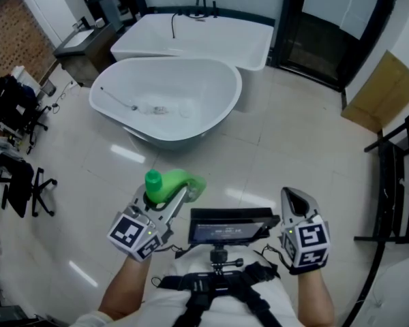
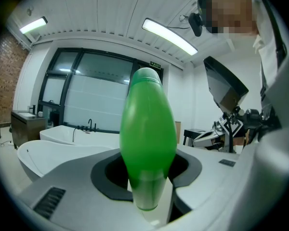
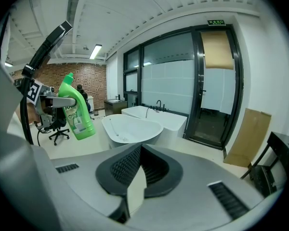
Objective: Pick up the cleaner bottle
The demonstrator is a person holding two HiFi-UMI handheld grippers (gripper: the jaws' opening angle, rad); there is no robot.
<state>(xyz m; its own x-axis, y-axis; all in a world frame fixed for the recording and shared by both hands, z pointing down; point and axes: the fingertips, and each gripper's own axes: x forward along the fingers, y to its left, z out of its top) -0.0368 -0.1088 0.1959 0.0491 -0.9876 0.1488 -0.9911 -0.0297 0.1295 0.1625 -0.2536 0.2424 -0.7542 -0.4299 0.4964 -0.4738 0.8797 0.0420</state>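
We hold the green cleaner bottle (image 1: 173, 182) pinched in the left gripper (image 1: 170, 196), above the floor (image 1: 279, 148), while the right gripper (image 1: 294, 197) has its jaws pressed together, empty.

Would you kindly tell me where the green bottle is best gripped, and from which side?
Probably the upper body just below the bent neck, where the left gripper now clamps the bottle. It is slim there, and the bottle hangs roughly upright. Come level from the side, squeezing across its narrow width.
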